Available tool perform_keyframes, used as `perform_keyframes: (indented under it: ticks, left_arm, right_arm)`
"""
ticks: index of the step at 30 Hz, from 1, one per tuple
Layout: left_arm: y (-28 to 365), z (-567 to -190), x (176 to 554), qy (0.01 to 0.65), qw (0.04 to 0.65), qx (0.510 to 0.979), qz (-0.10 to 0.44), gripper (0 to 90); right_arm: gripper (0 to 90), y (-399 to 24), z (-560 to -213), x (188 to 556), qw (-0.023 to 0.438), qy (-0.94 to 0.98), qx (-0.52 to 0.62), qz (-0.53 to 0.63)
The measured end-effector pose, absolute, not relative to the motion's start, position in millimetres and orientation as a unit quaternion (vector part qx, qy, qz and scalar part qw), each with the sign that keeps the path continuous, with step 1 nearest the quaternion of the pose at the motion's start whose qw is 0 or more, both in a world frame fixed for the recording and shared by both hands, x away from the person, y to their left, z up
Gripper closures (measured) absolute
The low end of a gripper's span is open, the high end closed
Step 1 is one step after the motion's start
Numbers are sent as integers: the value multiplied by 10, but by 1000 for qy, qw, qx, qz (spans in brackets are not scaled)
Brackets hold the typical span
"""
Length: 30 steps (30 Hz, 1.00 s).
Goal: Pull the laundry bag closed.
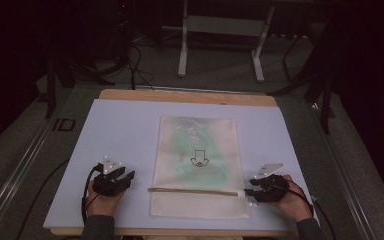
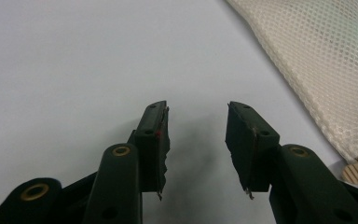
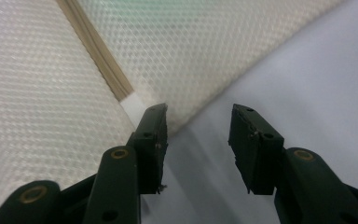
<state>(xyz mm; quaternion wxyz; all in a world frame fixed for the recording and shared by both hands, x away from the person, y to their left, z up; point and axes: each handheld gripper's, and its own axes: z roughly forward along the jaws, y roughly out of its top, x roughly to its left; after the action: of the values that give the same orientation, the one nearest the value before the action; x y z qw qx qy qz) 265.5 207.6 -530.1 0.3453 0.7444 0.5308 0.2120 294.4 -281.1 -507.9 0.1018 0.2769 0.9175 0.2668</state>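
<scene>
A cream mesh bag [image 1: 198, 165] lies flat in the middle of the pale blue mat [image 1: 120, 130], with something green inside and a small black drawing on it. A tan zipper strip [image 1: 192, 190] runs across its near end. My left gripper [image 1: 128, 176] rests on the mat to the left of the bag, open, nothing between its jaws; the bag's edge [image 2: 317, 60] lies off to its right. My right gripper [image 1: 248, 188] sits at the bag's right edge by the zipper's end, open; its left jaw hangs over the mesh [image 3: 37, 107] and zipper [image 3: 98, 56].
The mat covers a wooden table [image 1: 185, 96] whose edge shows at the back. Beyond it a white metal stand [image 1: 220, 40] and dark cables lie on the floor. A hand holds each gripper near the table's front edge.
</scene>
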Motion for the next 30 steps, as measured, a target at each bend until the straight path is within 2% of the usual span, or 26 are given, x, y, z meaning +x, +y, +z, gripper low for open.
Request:
perform_keyframes:
  ticks: [9, 30]
  left_arm:
    - [2082, -5309, 2641, 539, 358, 736, 200, 575]
    - [2042, -5308, 2624, 535, 347, 741, 210, 562]
  right_arm:
    - [570, -2689, -5007, 2968, 100, 926, 249, 265]
    - [564, -2293, -4915, 3008, 93, 936, 200, 274]
